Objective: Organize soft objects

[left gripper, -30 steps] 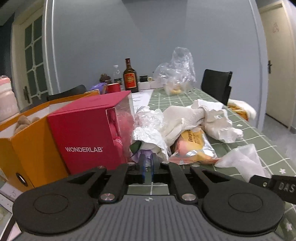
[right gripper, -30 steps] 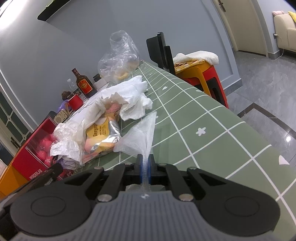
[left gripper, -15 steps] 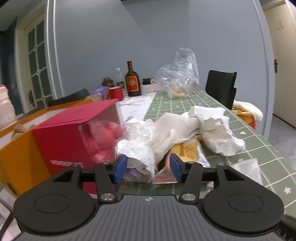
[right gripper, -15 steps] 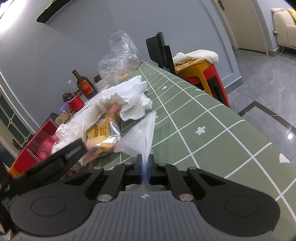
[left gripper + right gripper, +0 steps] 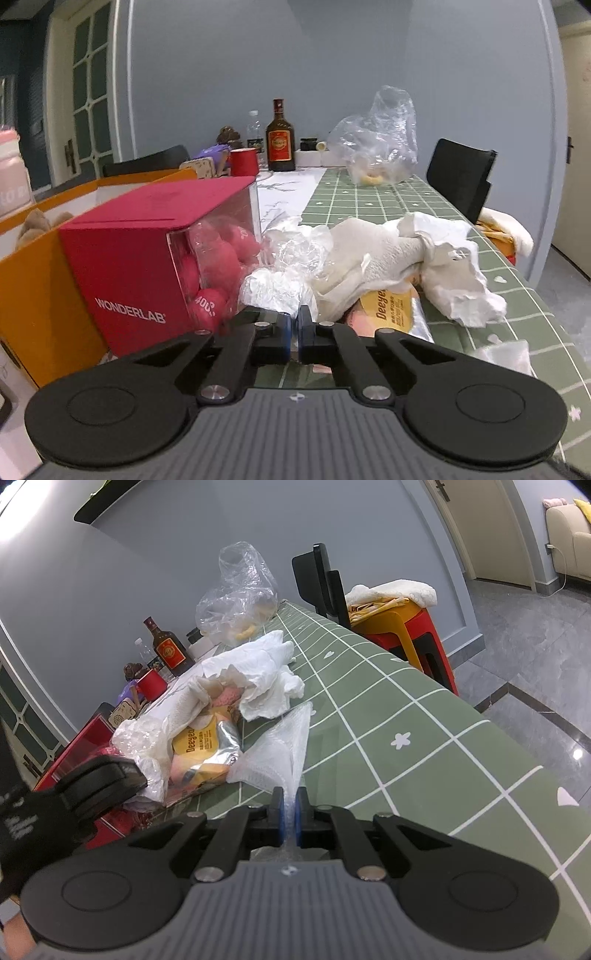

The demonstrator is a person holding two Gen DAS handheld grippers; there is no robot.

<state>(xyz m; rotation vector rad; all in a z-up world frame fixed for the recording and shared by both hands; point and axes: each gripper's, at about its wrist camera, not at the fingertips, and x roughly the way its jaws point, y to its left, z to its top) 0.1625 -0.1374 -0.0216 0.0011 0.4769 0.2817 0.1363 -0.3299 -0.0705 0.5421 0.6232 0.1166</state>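
1. Left gripper: my left wrist view shows the blue pads all but touching. The jaws have just been closing. The crumpled clear film sits right at the pad tips; I cannot tell whether an edge of it is pinched.
2. Right gripper: the jaws are clamped narrow on the near corner of a bubble-wrap bag. The rest of the bag fans out away from the pads onto the green checked tablecloth.
3. Soft pile: white paper towels lie draped over a yellow snack packet, with the crumpled film to their left. The pile is in the middle of the table, just beyond both grippers.
4. Left wrist view only: a red WONDERLAB box with a clear end window showing pink items. It stands just left of the film. An orange box stands touching its left side.
5. Right wrist view only: the bubble-wrap bag at full extent, and a black-gloved hand at the near left holding the left gripper against the film. A stool with a towel on it stands beyond the table's right edge.
6. Both views: a brown bottle and a large clear bag at the far end of the table.
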